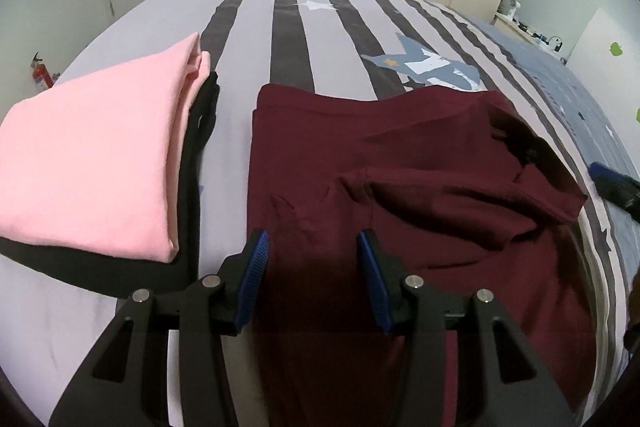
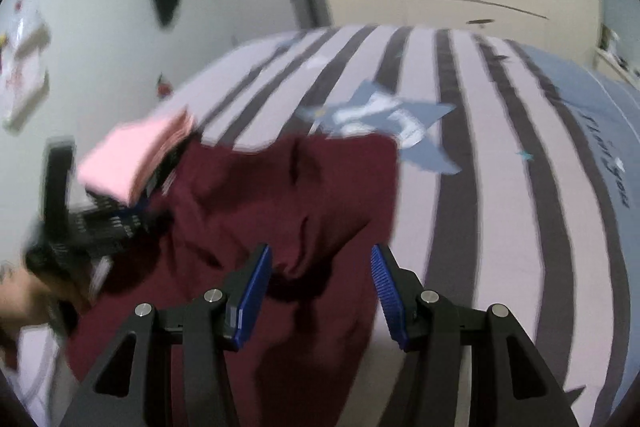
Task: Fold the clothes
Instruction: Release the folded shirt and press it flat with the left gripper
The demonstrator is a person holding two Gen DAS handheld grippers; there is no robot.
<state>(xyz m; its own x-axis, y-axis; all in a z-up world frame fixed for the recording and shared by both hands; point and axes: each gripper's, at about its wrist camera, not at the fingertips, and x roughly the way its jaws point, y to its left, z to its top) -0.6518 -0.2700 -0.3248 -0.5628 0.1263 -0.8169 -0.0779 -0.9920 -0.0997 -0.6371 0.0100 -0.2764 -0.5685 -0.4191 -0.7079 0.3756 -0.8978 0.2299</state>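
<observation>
Both grippers, the left gripper (image 1: pixel 314 281) and the right gripper (image 2: pixel 320 293), hang with jaws spread and nothing between them, over the maroon garment (image 1: pixel 360 167), which lies partly folded at the near edge of the striped bed (image 1: pixel 256 27), with one sleeve (image 1: pixel 480 195) turned over its body. To fold it well, I think each claw should pinch a single layer at a hem corner and lift evenly, so wrinkles are not trapped. Beside it, toward the left edge, a folded pink garment (image 1: pixel 92 163) rests on a black garment (image 1: pixel 192 163).
</observation>
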